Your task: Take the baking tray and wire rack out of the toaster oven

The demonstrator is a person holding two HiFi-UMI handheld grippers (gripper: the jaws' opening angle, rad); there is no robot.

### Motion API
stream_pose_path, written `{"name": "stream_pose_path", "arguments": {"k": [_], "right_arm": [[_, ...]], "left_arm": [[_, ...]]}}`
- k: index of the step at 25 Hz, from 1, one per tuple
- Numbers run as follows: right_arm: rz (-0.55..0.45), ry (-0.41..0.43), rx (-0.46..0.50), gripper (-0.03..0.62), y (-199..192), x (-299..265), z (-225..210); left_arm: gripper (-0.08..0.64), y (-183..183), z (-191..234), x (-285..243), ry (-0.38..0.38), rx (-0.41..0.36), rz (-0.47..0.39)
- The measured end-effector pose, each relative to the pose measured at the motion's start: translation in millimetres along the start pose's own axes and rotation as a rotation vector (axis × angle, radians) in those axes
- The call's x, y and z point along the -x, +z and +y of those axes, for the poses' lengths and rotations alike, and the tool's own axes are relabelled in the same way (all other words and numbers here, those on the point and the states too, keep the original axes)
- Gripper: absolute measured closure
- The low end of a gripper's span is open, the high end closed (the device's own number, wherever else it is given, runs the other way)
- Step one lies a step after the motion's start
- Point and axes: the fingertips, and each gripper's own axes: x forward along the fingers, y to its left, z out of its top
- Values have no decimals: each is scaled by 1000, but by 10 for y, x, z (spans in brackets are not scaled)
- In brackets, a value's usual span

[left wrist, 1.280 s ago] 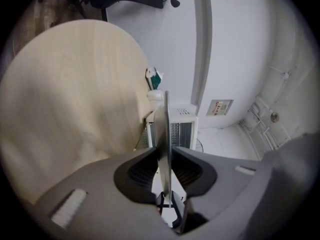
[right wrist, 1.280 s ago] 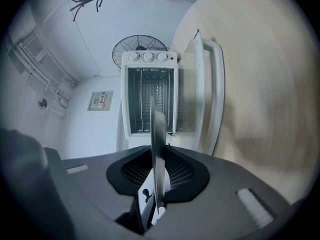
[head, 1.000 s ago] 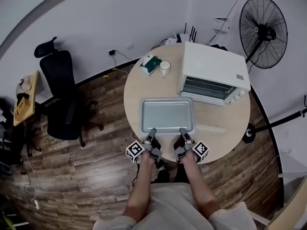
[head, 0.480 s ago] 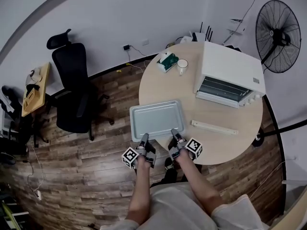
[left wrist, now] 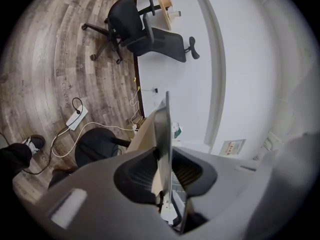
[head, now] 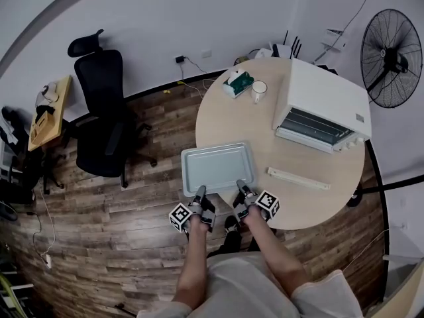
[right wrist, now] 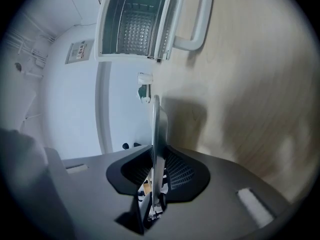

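Note:
The grey baking tray [head: 217,167] lies level at the round table's [head: 291,207] near left side, and its left corner juts past the rim. My left gripper [head: 199,192] is shut on the tray's near edge, left of my right gripper [head: 242,189], which is shut on the same edge. In the left gripper view the tray [left wrist: 162,134] stands edge-on between the pads of the left gripper [left wrist: 164,179]. It stands the same way in the right gripper view, tray [right wrist: 156,129] inside right gripper [right wrist: 157,174]. The white toaster oven [head: 324,105] stands open at the back right, with a wire rack [right wrist: 137,31] inside.
The oven's open door ends in a white bar handle [head: 298,177] right of the tray. A mug [head: 259,89] and a tissue box [head: 237,82] sit at the table's far side. A black office chair [head: 106,128] stands left on the wooden floor, and a fan [head: 394,52] at right.
The tray has come away from the oven's front, toward the near left rim of the table, with both grippers still clamped on its near edge.

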Motion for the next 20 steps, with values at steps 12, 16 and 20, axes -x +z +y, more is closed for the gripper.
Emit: {"name": "stream_pose_path", "arguments": {"k": [12,16,20], "right_arm": [[205,-91,-35,515,-4,70,-236],[181,-60,-78,517,18,136,-227],[171,-29,-86,565,78,143,-173]], "left_arm": [[430,-54,118,-169,57,24,-44],[430,-100,114,-262,65,22,-21],[431,-145,132,-300,64,36,-6]]}}
